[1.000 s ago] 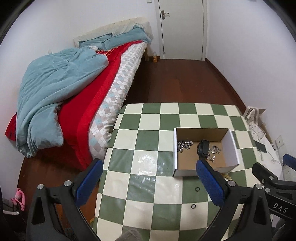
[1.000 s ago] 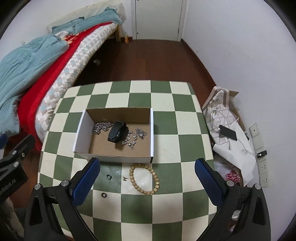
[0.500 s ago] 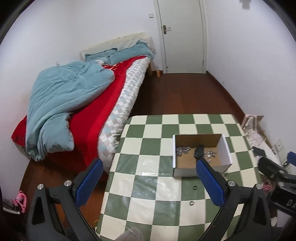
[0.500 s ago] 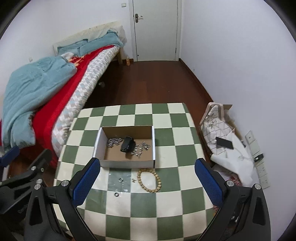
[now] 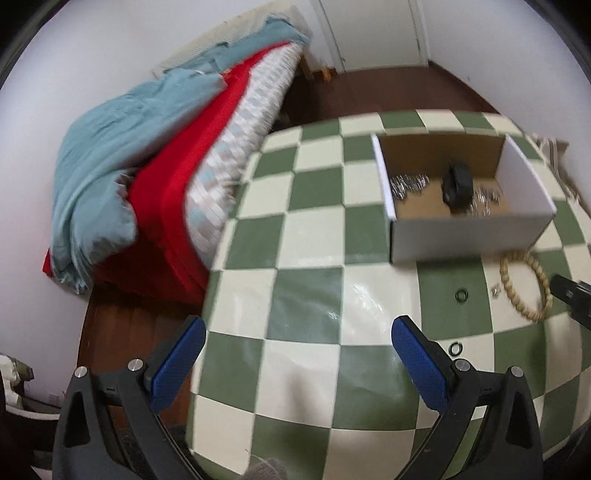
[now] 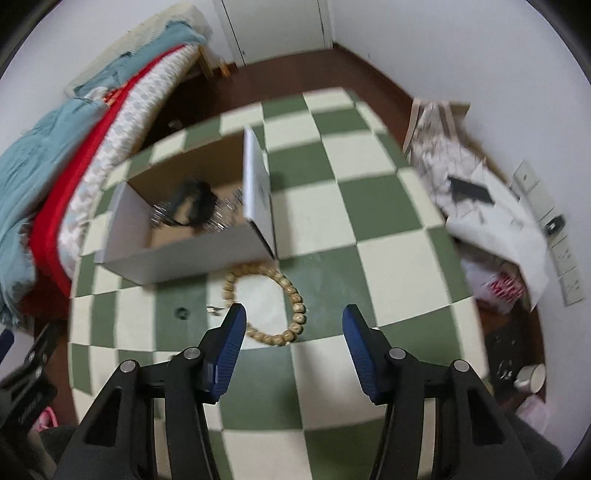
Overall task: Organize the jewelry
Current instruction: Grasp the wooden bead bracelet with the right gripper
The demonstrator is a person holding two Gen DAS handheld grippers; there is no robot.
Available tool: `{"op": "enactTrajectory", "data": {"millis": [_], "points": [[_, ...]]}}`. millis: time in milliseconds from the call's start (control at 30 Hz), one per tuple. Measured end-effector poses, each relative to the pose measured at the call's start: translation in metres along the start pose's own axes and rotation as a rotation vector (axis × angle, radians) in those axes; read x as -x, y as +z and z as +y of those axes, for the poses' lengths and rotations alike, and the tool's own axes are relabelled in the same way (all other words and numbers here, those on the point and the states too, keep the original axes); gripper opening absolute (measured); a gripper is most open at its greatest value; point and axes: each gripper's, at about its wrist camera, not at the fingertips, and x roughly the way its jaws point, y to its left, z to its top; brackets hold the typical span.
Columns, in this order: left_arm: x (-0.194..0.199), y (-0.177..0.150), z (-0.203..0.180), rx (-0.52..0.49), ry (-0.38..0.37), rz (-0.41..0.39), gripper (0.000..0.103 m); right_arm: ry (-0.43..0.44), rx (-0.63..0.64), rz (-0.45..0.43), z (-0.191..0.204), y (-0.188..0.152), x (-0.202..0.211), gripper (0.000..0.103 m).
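A wooden bead bracelet [image 6: 271, 301] [image 5: 524, 288] lies on the green and cream checked table [image 6: 369, 229] [image 5: 314, 295] in front of an open cardboard box [image 6: 192, 243] [image 5: 465, 236]. Inside the box are silver chains [image 5: 408, 184] [image 6: 160, 216] and a black item [image 5: 458, 184] [image 6: 194, 205]. My right gripper [image 6: 293, 323] hangs just above the bracelet's near side, its jaws closing, with nothing pressed between the pads. My left gripper [image 5: 299, 349] stands wide open over bare table. Two small dark rings [image 5: 461, 295] [image 5: 455, 349] and a tiny metal piece [image 5: 495, 291] lie near the bracelet.
A bed with a red cover and blue blanket [image 5: 147, 155] stands left of the table. Bags, papers and a dark phone [image 6: 471, 192] lie on the floor at the right, below wall sockets [image 6: 565, 254]. A closed door [image 6: 277, 26] is at the back.
Both grippers have dropped much closer to the table. The right gripper's jaws have narrowed and now sit over the bead bracelet. The box and its contents look unmoved.
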Motion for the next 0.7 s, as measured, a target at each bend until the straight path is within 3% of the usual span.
{"op": "enactTrajectory", "data": {"millis": [133, 167, 200, 267, 467, 600, 700], "points": [[-0.012, -0.008, -0.02, -0.049, -0.057, 0.034, 0.103, -0.025, 0.034, 0.042, 0.006, -0.005, -0.038, 0.056], [-0.014, -0.012, -0.028, -0.064, -0.08, 0.048, 0.102, -0.04, 0.053, 0.046, 0.008, -0.007, -0.041, 0.052], [-0.016, -0.014, -0.033, -0.073, -0.093, 0.057, 0.102, -0.065, 0.088, 0.016, 0.012, -0.009, -0.04, 0.042], [-0.018, -0.019, -0.047, -0.099, -0.125, 0.072, 0.101, -0.125, 0.151, 0.005, 0.016, -0.016, -0.043, 0.009], [-0.018, -0.025, -0.084, -0.15, -0.181, 0.072, 0.1, -0.154, 0.093, 0.036, -0.021, -0.029, -0.041, 0.009], [-0.021, -0.026, -0.1, -0.162, -0.214, 0.087, 0.087, -0.155, 0.034, 0.053, -0.046, -0.036, -0.037, 0.01], [-0.022, -0.025, -0.108, -0.162, -0.234, 0.087, 0.084, -0.157, 0.018, 0.054, -0.059, -0.039, -0.036, 0.01]]}}
